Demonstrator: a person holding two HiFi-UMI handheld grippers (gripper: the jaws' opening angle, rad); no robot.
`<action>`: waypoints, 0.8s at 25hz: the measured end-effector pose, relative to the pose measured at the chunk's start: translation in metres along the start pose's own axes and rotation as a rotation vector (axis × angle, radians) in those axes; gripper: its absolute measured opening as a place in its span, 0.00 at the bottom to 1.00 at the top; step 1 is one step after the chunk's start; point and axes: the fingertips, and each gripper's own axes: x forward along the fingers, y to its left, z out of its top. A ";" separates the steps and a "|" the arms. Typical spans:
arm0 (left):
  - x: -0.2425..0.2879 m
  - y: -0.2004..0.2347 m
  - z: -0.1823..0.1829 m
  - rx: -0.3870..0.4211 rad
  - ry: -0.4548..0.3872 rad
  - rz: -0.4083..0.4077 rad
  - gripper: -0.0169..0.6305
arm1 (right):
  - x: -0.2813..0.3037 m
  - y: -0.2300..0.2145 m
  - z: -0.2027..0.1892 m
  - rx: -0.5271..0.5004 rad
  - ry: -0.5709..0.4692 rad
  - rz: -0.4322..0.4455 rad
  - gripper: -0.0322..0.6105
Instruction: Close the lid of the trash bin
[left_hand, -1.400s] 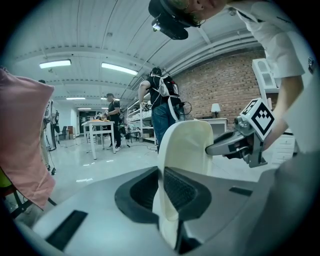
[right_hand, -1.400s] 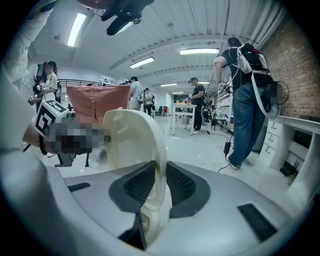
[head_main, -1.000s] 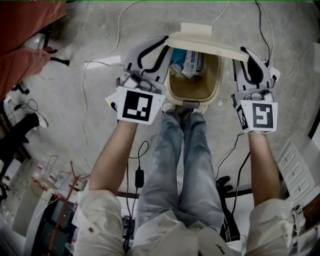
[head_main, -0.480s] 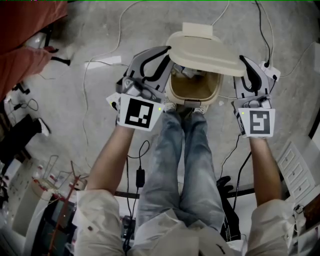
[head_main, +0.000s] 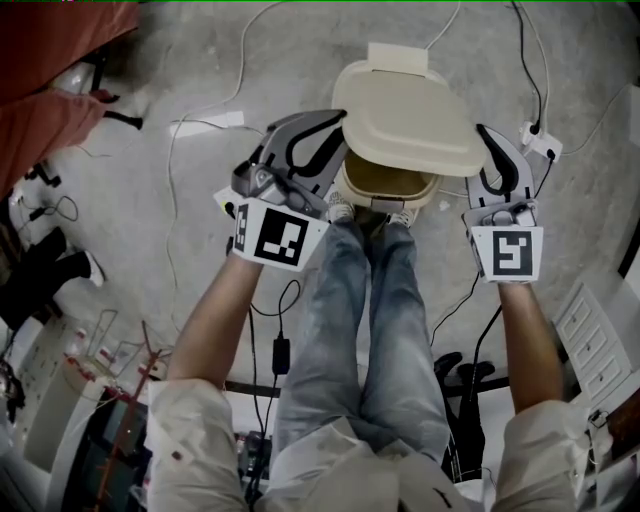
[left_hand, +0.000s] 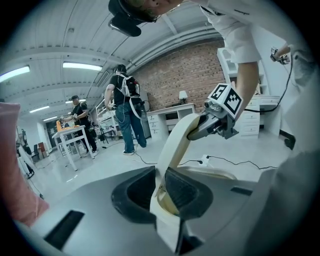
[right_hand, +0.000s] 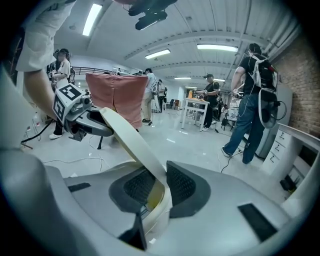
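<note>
A beige trash bin (head_main: 388, 186) stands on the floor just beyond the person's shoes. Its beige lid (head_main: 405, 105) tilts down over the opening and hides most of the inside. My left gripper (head_main: 335, 125) is shut on the lid's left edge, and my right gripper (head_main: 485, 145) is shut on its right edge. In the left gripper view the lid's rim (left_hand: 175, 145) runs between the dark pads (left_hand: 182, 190), with the other gripper (left_hand: 215, 122) at the far end. The right gripper view shows the same rim (right_hand: 127, 135) clamped between its pads (right_hand: 180, 185).
Cables cross the concrete floor and a power strip (head_main: 535, 140) lies right of the bin. The person's legs (head_main: 365, 330) stand close in front of it. A red cloth (head_main: 50, 70) hangs at upper left, and white drawers (head_main: 600, 340) stand at right. Other people (right_hand: 252, 95) work in the background.
The lid has swung down from nearly upright to lie over most of the opening, hiding the rubbish inside. Both grippers have come toward the person with it.
</note>
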 end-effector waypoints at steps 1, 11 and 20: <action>0.000 -0.002 -0.001 0.009 0.004 -0.010 0.13 | 0.000 0.001 -0.002 0.000 0.004 0.002 0.18; -0.007 -0.018 -0.013 0.103 0.044 -0.079 0.15 | -0.004 0.011 -0.011 -0.065 0.021 0.017 0.19; -0.011 -0.031 -0.022 0.161 0.073 -0.138 0.17 | -0.009 0.024 -0.025 -0.125 0.054 0.061 0.23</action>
